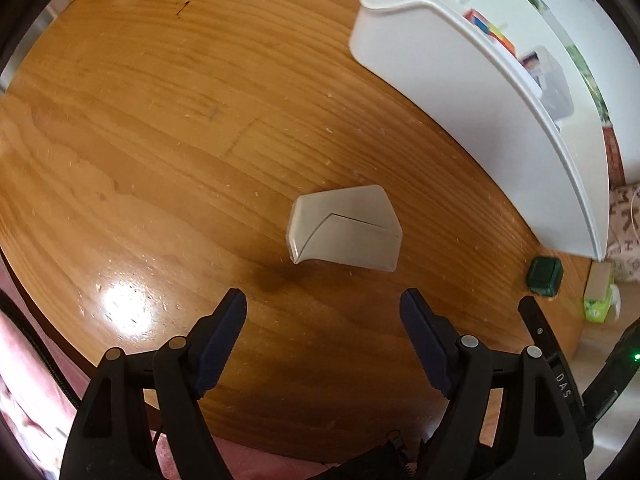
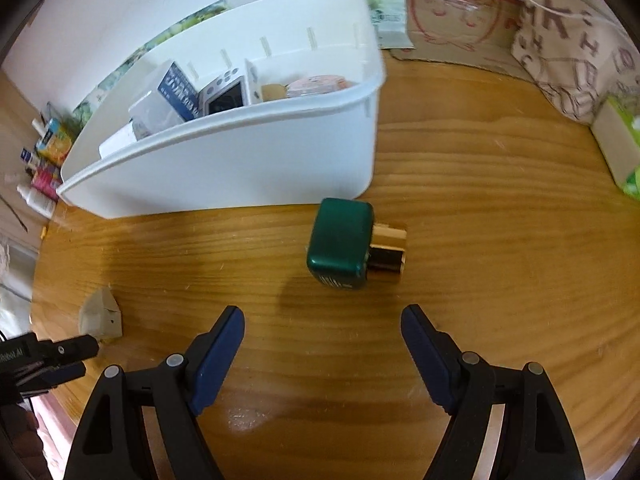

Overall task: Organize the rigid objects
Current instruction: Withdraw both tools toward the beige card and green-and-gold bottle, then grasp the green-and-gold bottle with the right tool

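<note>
A: Bin (image 1: 472, 92) first, since everything goes by it. In the left wrist view the white bin stands on the wooden table (image 1: 160, 140), and the pale grey plastic piece (image 1: 344, 228) lies on the wood on the near side of the bin, apart from its wall. The left gripper (image 1: 324, 300) hangs just short of that piece, jaws spread wide, holding nothing.

B: So how should the grab go?

A: I'd judge the piece to be hard and slick, with slanted faces. Bring the fingers down across its two longer, flatter sides, not the angled corner, and close slowly so it doesn't squirt out.

B: And the right wrist view?

A: There the bin (image 2: 240, 168) already holds boxes and a small device. The green block with a tan part at one end (image 2: 340, 244) lies just in front of the bin's near corner, close to the wall; whether it touches, I can't tell. The right gripper (image 2: 322, 312) is also fully open and empty, lined up short of the block.

B: Any advice there?

A: Grip the green body across its width, lift clear of the rim, then lower into a free spot.
</note>
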